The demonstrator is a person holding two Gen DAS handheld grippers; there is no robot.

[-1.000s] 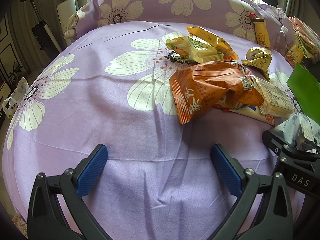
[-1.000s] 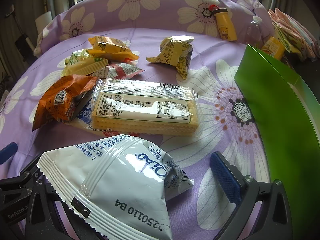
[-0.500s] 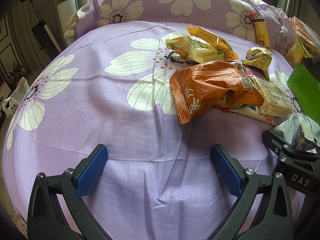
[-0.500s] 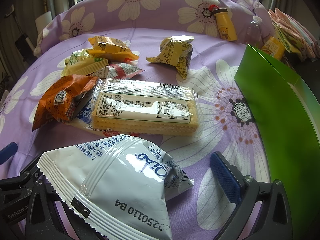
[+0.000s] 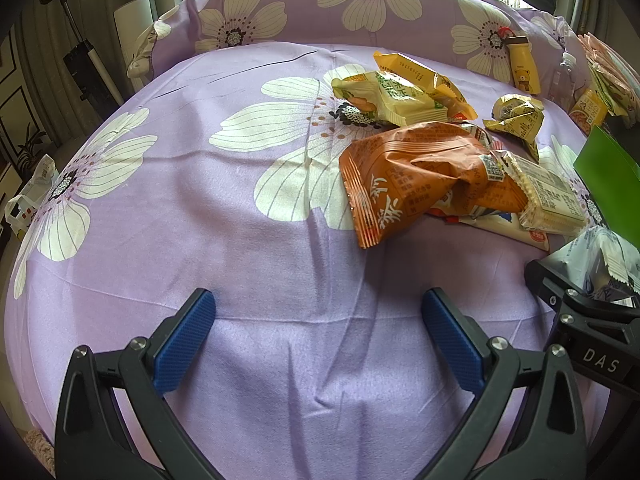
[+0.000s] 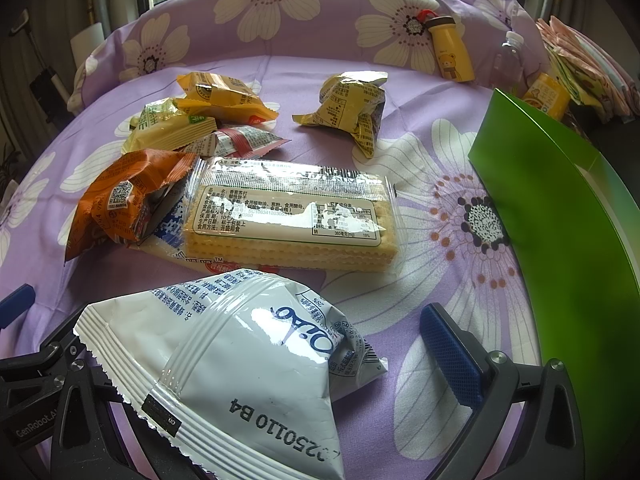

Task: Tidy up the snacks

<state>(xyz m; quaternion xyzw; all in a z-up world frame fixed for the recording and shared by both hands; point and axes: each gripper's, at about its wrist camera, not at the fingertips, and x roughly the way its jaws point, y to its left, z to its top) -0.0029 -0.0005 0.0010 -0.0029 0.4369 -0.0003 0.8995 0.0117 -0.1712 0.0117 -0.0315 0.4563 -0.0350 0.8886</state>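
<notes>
A purple bedspread (image 5: 200, 184) printed with large white flowers is spread over the bed, and a matching pillow (image 5: 320, 4) is propped along its far edge. A yellow bear-printed bottle (image 6: 450, 50) and a clear plastic bottle (image 6: 507, 58) are leaned against the pillow near the far right corner. Beyond the left edge, a white plastic bag (image 5: 30, 196) is seen on the floor.

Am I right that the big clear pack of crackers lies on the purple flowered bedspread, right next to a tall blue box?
Not quite: the box is green, not blue, as the right wrist view shows. The pack of crackers does lie on the purple flowered bedspread.
</notes>
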